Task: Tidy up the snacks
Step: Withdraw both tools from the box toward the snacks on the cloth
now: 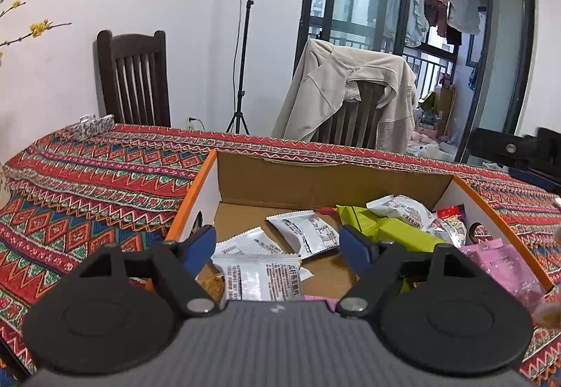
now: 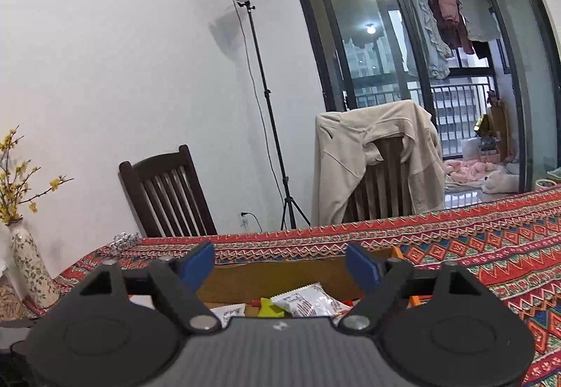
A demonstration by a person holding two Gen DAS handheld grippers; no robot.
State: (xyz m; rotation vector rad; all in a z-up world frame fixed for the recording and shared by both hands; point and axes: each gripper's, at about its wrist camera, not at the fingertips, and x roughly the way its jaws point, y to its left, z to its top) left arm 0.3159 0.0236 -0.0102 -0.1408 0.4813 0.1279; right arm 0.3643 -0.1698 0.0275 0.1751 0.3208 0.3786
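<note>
Patterned cloth (image 1: 87,183) carries the box (image 1: 196,190) of snacks (image 1: 259,273), above which the left gripper (image 1: 277,241) and right gripper (image 2: 280,264) both gape empty, so I'd lower one squarely over a single white packet before closing.

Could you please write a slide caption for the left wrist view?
Open left gripper hovers over a cardboard box of snack packets on a patterned tablecloth.
</note>
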